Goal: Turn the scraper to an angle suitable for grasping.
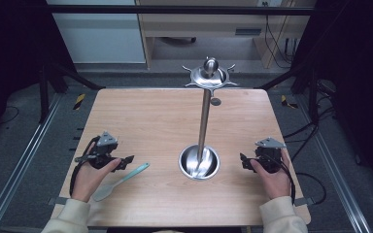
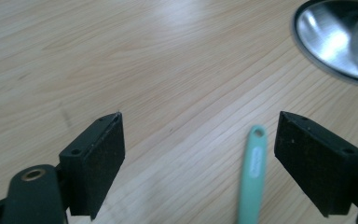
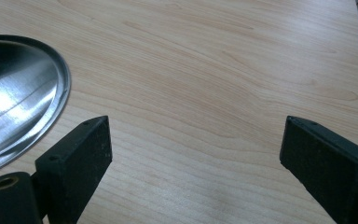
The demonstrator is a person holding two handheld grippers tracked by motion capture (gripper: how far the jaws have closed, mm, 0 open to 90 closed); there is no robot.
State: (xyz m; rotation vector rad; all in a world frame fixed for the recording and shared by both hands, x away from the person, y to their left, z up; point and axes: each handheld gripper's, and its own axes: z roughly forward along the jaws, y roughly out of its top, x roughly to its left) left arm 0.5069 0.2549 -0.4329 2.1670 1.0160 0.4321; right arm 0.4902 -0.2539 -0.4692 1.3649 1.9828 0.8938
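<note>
A mint-green spatula lies flat on the wooden table, its handle end pointing toward the steel stand. My left gripper rests low at the table's left, open, just behind that handle; the handle lies between the jaws near the right one, untouched. A steel utensil stand rises from a round dish base to a hooked top disc. My right gripper stands open to the right of the base, with bare wood between its jaws.
Black frame rails run along both sides of the table. Cables trail on the floor at the right. A wooden cabinet stands beyond the far edge. Bare wood spreads across the far half of the table.
</note>
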